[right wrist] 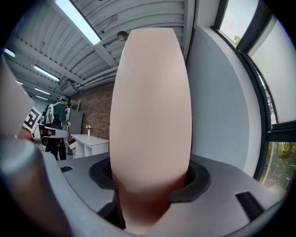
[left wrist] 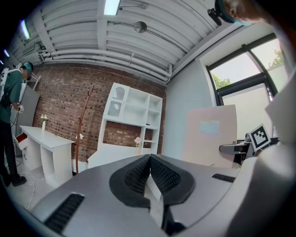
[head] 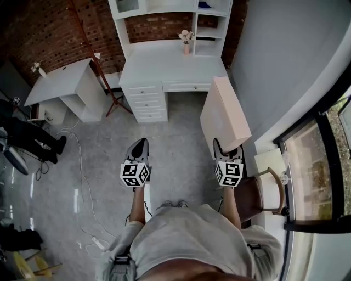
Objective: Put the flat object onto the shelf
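A pale pink flat box stands on edge in my right gripper, whose jaws are shut on its lower end. It fills the middle of the right gripper view as a tall pink slab. In the left gripper view the same box shows broadside at the right. My left gripper hangs beside it, shut with nothing between its black pads. Ahead stands the white desk with its white shelf unit on top, also seen as the shelf unit against the brick wall.
A small vase of flowers sits on the desk. A second white desk stands at the left, with a coat stand between them. Cables trail across the floor. A wooden chair is at my right, by the window. A person stands at the far left.
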Tool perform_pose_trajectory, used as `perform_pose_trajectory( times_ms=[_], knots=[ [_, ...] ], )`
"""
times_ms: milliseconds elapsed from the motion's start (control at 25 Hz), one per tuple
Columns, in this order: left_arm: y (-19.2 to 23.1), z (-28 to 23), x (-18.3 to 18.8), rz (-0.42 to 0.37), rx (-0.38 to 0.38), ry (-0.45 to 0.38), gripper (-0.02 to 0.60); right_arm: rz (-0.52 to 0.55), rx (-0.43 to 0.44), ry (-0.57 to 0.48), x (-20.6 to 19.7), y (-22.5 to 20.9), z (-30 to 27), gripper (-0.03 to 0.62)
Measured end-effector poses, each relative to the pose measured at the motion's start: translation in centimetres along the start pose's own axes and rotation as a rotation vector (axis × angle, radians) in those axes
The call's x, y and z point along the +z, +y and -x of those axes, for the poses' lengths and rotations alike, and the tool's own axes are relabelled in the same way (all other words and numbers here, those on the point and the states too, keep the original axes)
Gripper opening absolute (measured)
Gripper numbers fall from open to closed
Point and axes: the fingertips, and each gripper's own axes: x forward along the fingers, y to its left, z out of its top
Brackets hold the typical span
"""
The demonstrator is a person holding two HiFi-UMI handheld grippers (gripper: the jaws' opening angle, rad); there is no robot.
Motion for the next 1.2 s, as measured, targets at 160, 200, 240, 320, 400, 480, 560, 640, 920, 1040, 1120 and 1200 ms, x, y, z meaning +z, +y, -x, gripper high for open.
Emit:
perform_pose_trajectory(
  times_ms=[160,200,240,320,400,480,560,640,920,1040,1120,1200],
  knots=[
    [-0.3,-0.2,-0.4,0.003,0.011,0.006,0.015,0.002,0.008,-0.001,0.0,-0.8,-0.4,0.282],
    [-0.4,-0.3,-0.4,0.002,0.013,0.007,0.015,0.001,0.01,-0.002,0.0,-1.0,-0.6,0.282],
    [-0.5,-0.5,-0.5,0.0,0.014,0.008,0.015,-0.001,0.011,-0.002,-0.1,-1.2,-0.7,0.282],
    [-0.6,-0.8,-0.6,-0.002,0.015,0.01,0.015,-0.001,0.012,0.0,-0.4,-1.4,-1.0,0.282],
    [-0.5,-1.2,-0.6,-0.003,0.016,0.012,0.015,0.0,0.014,0.004,-0.6,-1.5,-1.4,0.282],
    [-0.2,-1.8,-0.8,-0.004,0.015,0.015,0.015,-0.001,0.016,0.006,-0.7,-1.5,-2.1,0.282],
    [0.2,-2.4,-1.1,0.0,0.014,0.021,0.015,-0.003,0.019,0.008,-0.8,-1.4,-3.0,0.282],
    [0.7,-3.2,-1.5,0.005,0.013,0.027,0.015,-0.003,0.02,0.013,-1.0,-1.3,-4.0,0.282],
    [3.5,-8.0,-1.4,0.017,-0.006,0.021,0.015,0.017,0.014,0.015,-0.6,-0.9,-9.0,0.282],
    [5.1,-10.7,-1.0,0.019,-0.019,0.016,0.015,0.023,0.006,0.011,0.0,-0.7,-11.9,0.282],
    [6.6,-12.4,-0.8,0.022,-0.023,0.018,0.015,0.025,0.001,0.01,0.5,-0.4,-14.0,0.282],
    [7.9,-14.1,-0.4,0.028,-0.028,0.021,0.015,0.026,-0.004,0.01,1.0,-0.1,-16.0,0.282]
  ],
)
